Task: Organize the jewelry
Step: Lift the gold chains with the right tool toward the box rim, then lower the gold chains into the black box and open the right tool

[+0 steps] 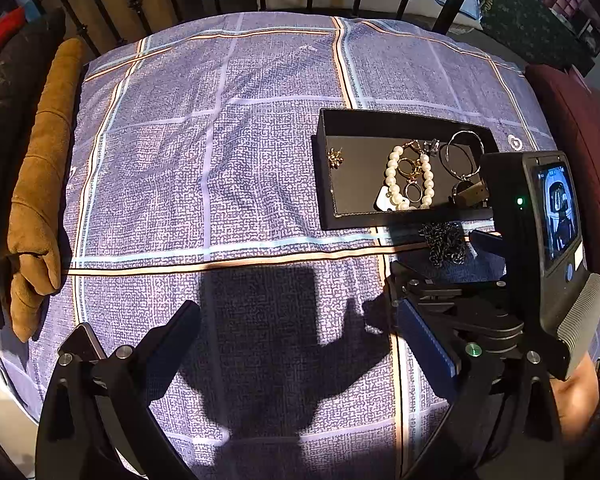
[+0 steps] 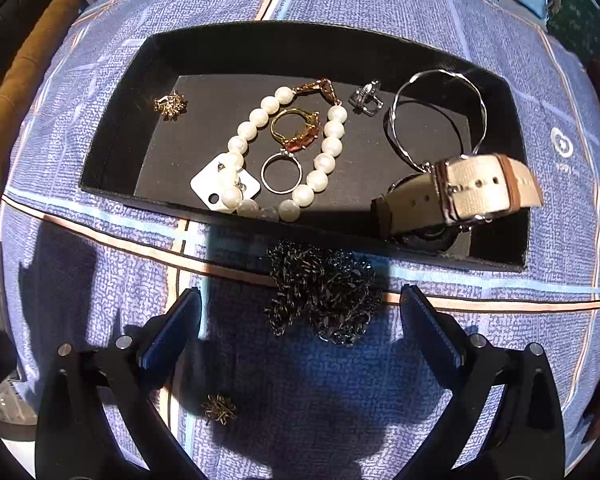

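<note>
A black tray [image 2: 112, 160] on the blue checked cloth holds a pearl bracelet [image 2: 324, 160], a gold ring with an orange stone [image 2: 298, 130], a silver ring [image 2: 281, 176], a gold earring [image 2: 171, 105], a silver earring [image 2: 366, 96], silver bangles [image 2: 436, 120] and a watch with a cream strap [image 2: 484, 188]. A heap of dark chain [image 2: 324, 292] lies on the cloth just outside the tray's near wall. A second gold earring [image 2: 219, 408] lies nearer. My right gripper [image 2: 300, 304] is open, its fingers either side of the chain. My left gripper [image 1: 300, 320] is open and empty over bare cloth.
The tray [image 1: 328, 184] and chain [image 1: 446, 242] also show at the right of the left wrist view, beside the right gripper's body [image 1: 540, 220]. A brown cushion [image 1: 40, 184] lies along the left edge, a dark red one [image 1: 580, 140] on the right. Black metal railings stand behind.
</note>
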Tool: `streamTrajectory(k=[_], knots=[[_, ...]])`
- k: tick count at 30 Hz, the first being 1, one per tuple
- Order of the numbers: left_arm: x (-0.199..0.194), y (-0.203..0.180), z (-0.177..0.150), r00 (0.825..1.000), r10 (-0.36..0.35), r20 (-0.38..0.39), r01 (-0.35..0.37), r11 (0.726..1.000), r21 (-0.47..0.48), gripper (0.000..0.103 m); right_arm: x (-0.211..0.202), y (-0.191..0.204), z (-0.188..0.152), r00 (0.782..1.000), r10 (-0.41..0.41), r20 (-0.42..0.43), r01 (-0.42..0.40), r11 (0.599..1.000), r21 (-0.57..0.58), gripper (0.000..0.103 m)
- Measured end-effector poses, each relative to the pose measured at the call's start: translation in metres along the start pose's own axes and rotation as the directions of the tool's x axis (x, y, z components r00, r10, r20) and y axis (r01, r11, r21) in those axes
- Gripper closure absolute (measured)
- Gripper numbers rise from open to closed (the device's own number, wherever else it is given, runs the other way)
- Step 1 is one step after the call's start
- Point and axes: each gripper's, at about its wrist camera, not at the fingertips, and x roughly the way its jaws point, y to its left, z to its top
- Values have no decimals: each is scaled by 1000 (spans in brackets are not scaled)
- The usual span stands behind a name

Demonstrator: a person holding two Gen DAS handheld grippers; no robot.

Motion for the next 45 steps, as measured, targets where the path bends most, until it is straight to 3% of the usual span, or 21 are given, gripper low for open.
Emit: streamTrajectory(k=[3,6,8,9,10,11,12,14,15,22,27,30,32,33,34,35,36,37,40,45], knots=[[-4,2,-4,1000,2,4,-2,1000,-15,7,-1,-6,0,999,44,19,-44,998,34,5],[-6,4,-11,1000,14,-1,-14,999,-30,7,-2,-3,0,1000,0,12,0,1000,13,9],[-8,6,-15,1000,26,-10,-27,999,-39,7,-10,-2,-3,999,-22,33,21,1000,23,36],[-10,7,-18,1000,25,-11,-25,999,-43,7,-14,-6,-1,999,-18,41,17,1000,20,45],[-11,8,-20,1000,23,-11,-24,999,-44,7,-19,-9,-2,999,0,47,0,1000,11,69],[-12,8,-22,1000,21,-11,-21,999,-42,7,-24,-10,-3,998,7,54,-7,1000,-1,80],[-12,8,-24,1000,15,-15,-15,999,-36,7,-27,-11,-4,998,24,59,-24,1000,-5,81],[-10,7,-24,1000,3,-23,-4,1000,-22,7,-39,-18,-7,995,62,80,-60,998,-18,95],[-9,7,-23,1000,-8,-26,7,1000,-13,7,-45,-22,-10,992,86,93,-85,996,-19,97],[0,-2,-3,996,-74,-41,77,993,94,7,-82,-38,-27,969,220,113,-229,971,64,97],[5,-5,8,994,-97,-53,104,984,147,7,-67,-36,-28,972,218,92,-229,964,136,96],[9,1,8,993,-94,-67,104,980,170,7,-53,-25,-20,983,163,89,-175,973,150,77],[11,7,6,993,-92,-78,104,979,176,7,-50,-21,-16,989,106,102,-120,982,149,35],[13,11,6,992,-92,-82,105,978,177,7,-47,-18,-13,990,77,116,-93,985,142,32],[14,15,5,992,-93,-87,108,978,178,7,-46,-17,-12,991,63,115,-79,987,140,32],[15,18,5,992,-93,-90,108,978,178,7,-41,-17,-12,993,71,95,-84,986,143,39],[16,21,4,991,-91,-93,106,978,179,7,-35,-17,-12,996,60,69,-69,987,142,53],[18,23,4,991,-92,-100,109,978,180,7,-28,-16,-12,999,33,43,-39,990,138,74],[22,27,3,990,-90,-108,110,976,189,7,-29,-15,-17,999,2,48,-7,993,119,82],[23,22,3,989,-98,-111,118,974,193,7,-47,-22,-29,993,74,90,-84,990,115,83]])
